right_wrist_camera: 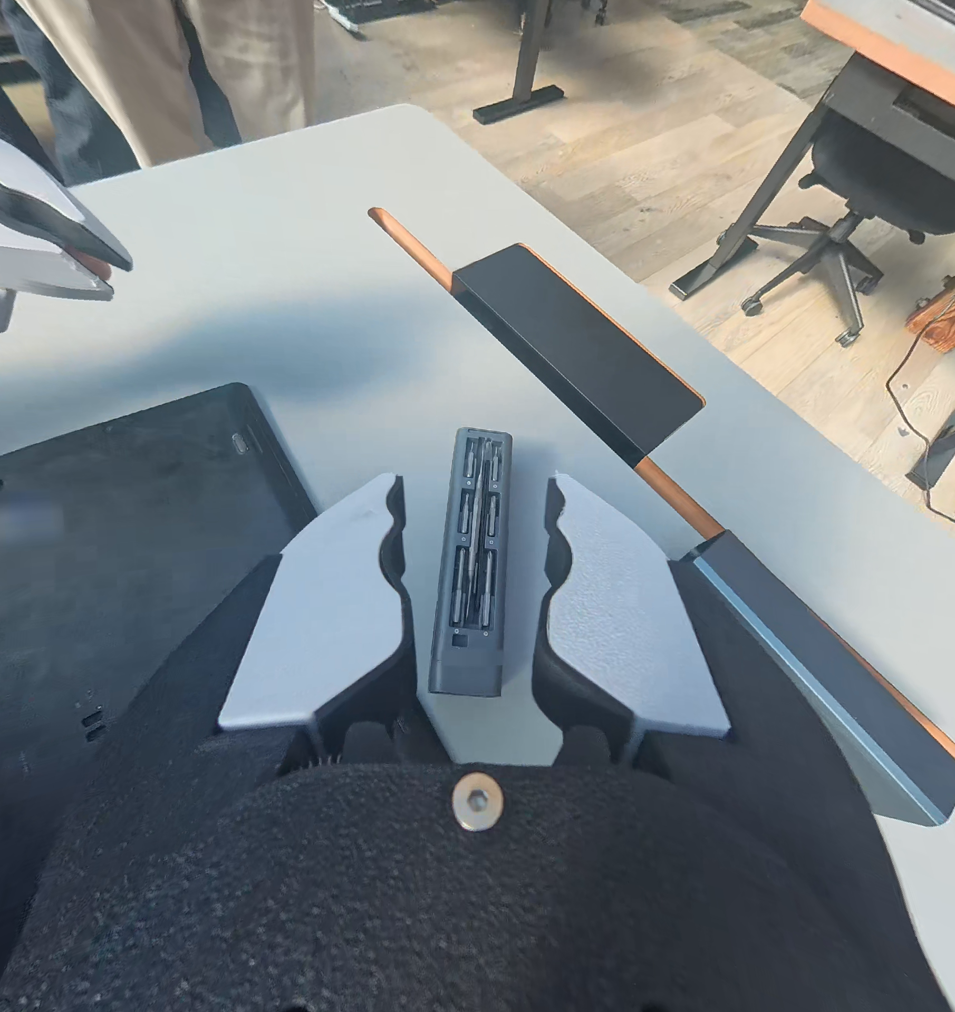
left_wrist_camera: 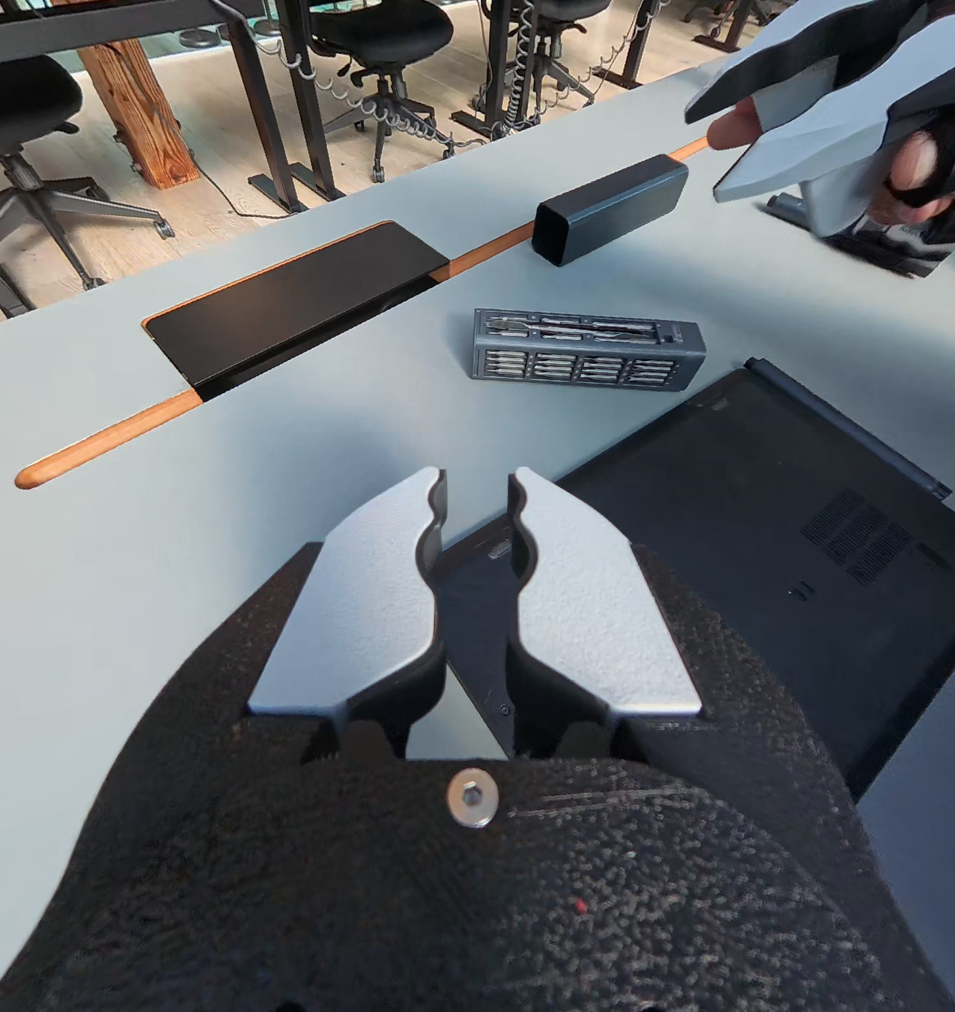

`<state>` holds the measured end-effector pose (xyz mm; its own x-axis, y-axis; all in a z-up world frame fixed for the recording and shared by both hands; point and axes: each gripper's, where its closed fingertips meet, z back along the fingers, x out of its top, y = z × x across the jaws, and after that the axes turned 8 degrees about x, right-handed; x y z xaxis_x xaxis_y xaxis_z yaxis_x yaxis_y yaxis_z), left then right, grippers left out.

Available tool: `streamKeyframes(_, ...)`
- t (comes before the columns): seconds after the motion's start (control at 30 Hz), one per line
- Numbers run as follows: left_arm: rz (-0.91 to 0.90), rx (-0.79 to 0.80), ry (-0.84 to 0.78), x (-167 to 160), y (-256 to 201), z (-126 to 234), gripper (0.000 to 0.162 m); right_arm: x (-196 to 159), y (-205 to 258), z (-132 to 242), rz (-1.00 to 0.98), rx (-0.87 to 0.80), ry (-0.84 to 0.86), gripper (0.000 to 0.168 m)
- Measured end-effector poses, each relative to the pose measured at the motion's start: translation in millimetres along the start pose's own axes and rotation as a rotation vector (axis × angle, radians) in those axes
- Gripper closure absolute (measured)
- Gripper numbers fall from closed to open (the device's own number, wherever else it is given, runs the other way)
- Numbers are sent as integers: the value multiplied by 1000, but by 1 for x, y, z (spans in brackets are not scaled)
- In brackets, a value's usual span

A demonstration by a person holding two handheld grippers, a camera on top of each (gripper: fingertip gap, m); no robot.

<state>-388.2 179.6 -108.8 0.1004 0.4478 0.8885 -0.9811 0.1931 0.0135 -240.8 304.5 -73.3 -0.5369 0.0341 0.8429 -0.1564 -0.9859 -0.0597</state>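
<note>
My right gripper [right_wrist_camera: 475,482] is open. Its fingers stand on either side of a grey screwdriver-bit tray [right_wrist_camera: 472,575] that lies lengthwise on the table, with a gap on each side. The tray also shows in the left wrist view [left_wrist_camera: 584,350]. My left gripper [left_wrist_camera: 478,482] is narrowly open and empty, over the near corner of a black laptop [left_wrist_camera: 765,547] lying bottom side up. The laptop shows left of the tray in the right wrist view [right_wrist_camera: 108,547]. The tray's dark grey sleeve [left_wrist_camera: 612,208] lies apart from it by the table's slot, and it also shows in the right wrist view [right_wrist_camera: 825,673].
The pale grey table [left_wrist_camera: 190,547] has a wood-edged slot [left_wrist_camera: 108,438] and a black cable flap [left_wrist_camera: 299,295]. The right gripper [left_wrist_camera: 705,159] shows top right, held by a gloved hand [left_wrist_camera: 946,164]. A person [right_wrist_camera: 163,71] stands at the far side. Office chairs [left_wrist_camera: 382,44] and desk legs stand beyond. The gap from one gripper's tips to the other's is roughly 20 cm.
</note>
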Motion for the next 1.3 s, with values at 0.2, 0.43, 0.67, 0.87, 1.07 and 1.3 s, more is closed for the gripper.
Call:
streamKeyframes(0.2,138,-103,-38,3,-6,1,162,-24,6,31,-51,-38,-33,168)
streamKeyframes(0.43,27,-22,-33,2,-6,1,161,-59,8,38,-163,-84,-26,154)
streamKeyframes(0.67,47,44,-13,-1,-2,0,95,-50,1,0,-155,-66,33,138)
streamKeyframes(0.87,24,124,32,-20,9,0,129,-43,-8,-58,-78,-2,126,148)
streamKeyframes(1.07,-17,104,50,-32,8,0,162,-42,-20,-103,-57,56,192,158)
streamKeyframes(1.3,-4,118,49,-40,19,-1,152,-51,-23,-124,-63,93,262,151)
